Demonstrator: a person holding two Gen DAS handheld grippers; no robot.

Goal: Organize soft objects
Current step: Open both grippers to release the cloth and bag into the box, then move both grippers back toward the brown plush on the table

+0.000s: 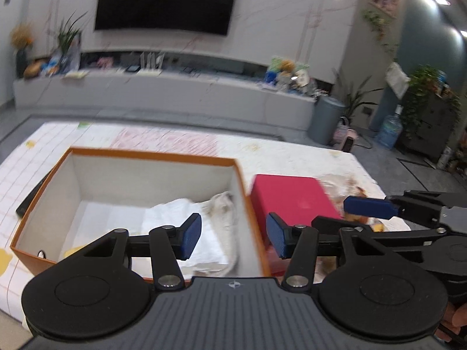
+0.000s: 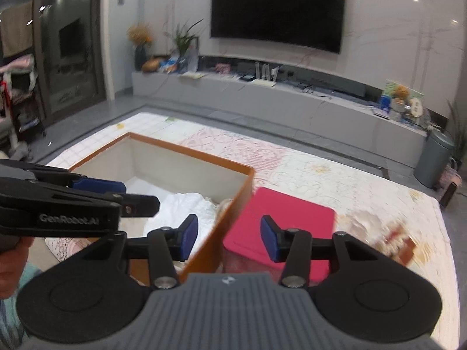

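Observation:
An orange box (image 1: 154, 157) with a white inside stands on the patterned table cover (image 1: 292, 151). A white cloth (image 1: 175, 213) and a beige cloth (image 1: 221, 210) lie in it. My left gripper (image 1: 233, 237) hovers open over the box's right wall, nothing between its pads. The right gripper (image 1: 335, 214) comes in from the right over a red flat box (image 1: 292, 198). In the right wrist view my right gripper (image 2: 229, 238) is open and empty above the orange box (image 2: 204, 169) corner and the red box (image 2: 280, 221). The left gripper (image 2: 137, 194) is over the white cloth (image 2: 186, 204). A blurred crumpled item (image 2: 364, 221) lies further right.
A dark flat object (image 1: 26, 201) lies left of the orange box. Beyond the table run a grey media console (image 2: 292, 99) and a wall TV (image 2: 277, 14). A grey bin (image 2: 435, 157) and a water bottle (image 1: 388, 131) stand on the floor. A hand (image 2: 11, 262) holds the left gripper.

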